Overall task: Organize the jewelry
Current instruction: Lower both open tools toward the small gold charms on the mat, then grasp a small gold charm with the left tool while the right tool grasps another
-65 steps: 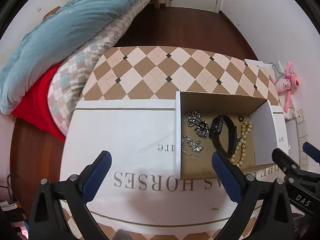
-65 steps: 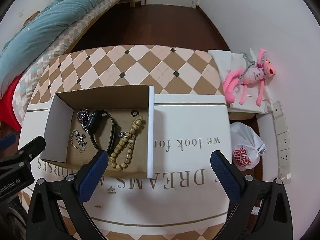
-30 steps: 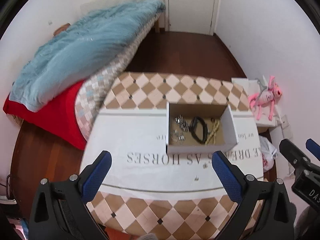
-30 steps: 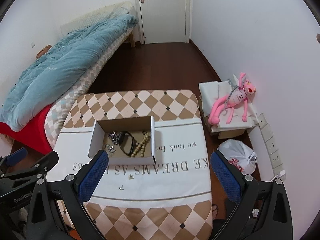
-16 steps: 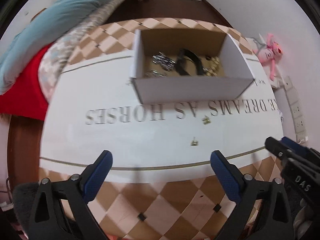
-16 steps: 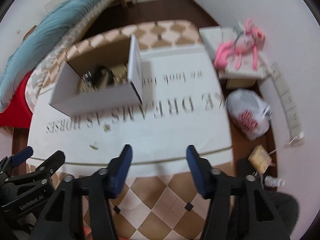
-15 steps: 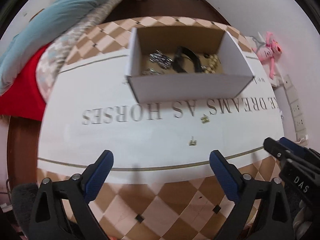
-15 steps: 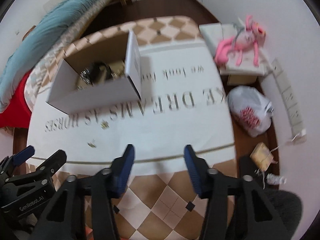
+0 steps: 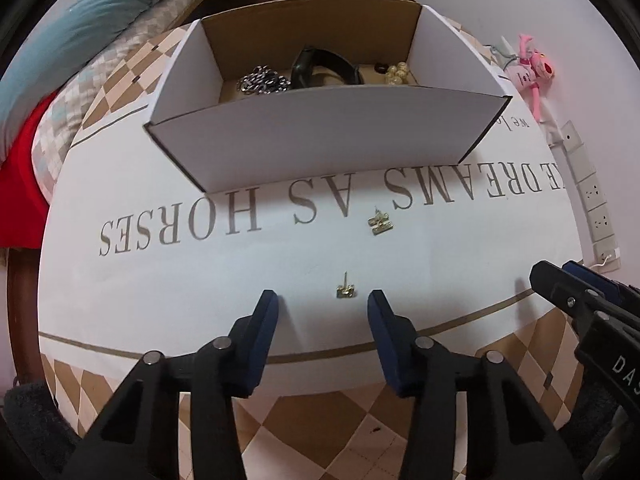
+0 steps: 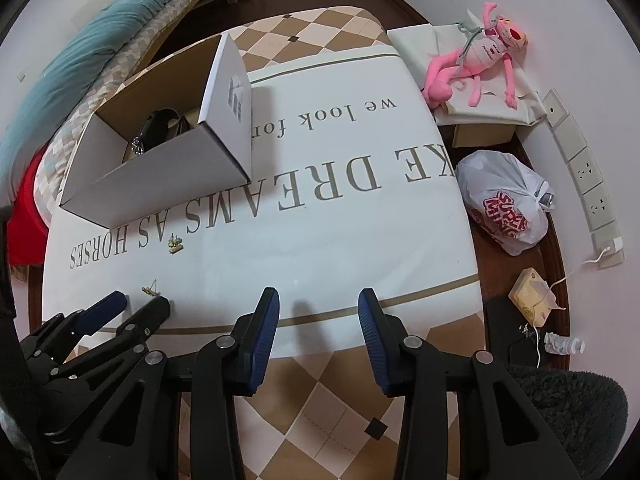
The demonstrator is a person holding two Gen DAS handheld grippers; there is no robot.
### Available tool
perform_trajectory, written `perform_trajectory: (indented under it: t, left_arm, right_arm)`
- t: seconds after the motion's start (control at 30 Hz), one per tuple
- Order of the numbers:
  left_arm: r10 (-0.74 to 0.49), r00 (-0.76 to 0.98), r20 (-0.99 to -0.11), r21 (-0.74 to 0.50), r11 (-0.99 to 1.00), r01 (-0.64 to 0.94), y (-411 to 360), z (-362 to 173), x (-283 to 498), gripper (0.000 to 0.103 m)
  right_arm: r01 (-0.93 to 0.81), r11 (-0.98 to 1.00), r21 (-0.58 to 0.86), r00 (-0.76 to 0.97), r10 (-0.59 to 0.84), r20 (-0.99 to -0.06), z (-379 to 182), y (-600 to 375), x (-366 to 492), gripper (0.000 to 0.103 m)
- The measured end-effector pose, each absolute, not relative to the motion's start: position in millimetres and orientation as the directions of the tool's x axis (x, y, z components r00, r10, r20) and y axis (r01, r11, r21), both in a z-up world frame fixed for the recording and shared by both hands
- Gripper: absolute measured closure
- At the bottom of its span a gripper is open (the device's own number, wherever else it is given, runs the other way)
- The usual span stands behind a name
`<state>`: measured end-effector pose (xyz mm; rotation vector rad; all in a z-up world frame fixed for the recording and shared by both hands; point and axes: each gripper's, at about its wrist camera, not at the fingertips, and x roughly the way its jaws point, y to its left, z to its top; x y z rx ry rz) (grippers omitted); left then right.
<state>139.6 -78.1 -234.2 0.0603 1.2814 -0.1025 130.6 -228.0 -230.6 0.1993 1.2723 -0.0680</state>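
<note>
White cloth [image 9: 160, 280] mid-frame: left gripper [image 9: 322, 304] open around tiny gold earring [image 9: 345, 290]; flat stud may slip, right gripper [image 10: 318, 304] open, idle

each gripper is built from matte black plastic arms with triangular cut-outs, seen at six o'clock in both wrist views. the left gripper [image 9: 322, 307] carries two dark blue ribbed fingers [image 9: 262, 330], and the same blue ribbed pads [image 10: 262, 330] are fitted on the right gripper [image 10: 318, 305]. round silver screws are set into the black arms just behind each pad. white lettering reading "das" is printed on the right gripper's body at four o'clock in the left view. dark fuzzy fabric is seen at the lower corners, beside the arms; what it belongs to cannot be told.
</note>
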Motion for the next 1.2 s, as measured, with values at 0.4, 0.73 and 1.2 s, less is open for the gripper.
perform_trajectory:
  t: [0.4,0.73,1.2]
  left_arm:
    - [-0.071,0.311,-0.948,-0.036,0.993,0.115,-72.3,-233.4,144.1,0.097]
    - [0.021,0.33,-0.944,0.014,1.0,-0.022,9.4,-223.9,134.4,0.097]
    - [0.048,0.308,-0.95,0.016,0.994,-0.105,51.0,-230.0,136.6,0.097]
  right_arm:
    - [0.156,0.98,0.126,0.309,0.073,-0.948,-226.5,-220.7,131.2,0.065]
    - [0.023,0.983,0.182,0.345,0.163,-0.924,-227.3,-168.0,147.9,0.063]
    - [-0.138,0.99,0.009,0.376,0.061,-0.924,-254.9,-89.9,168.1,0.067]
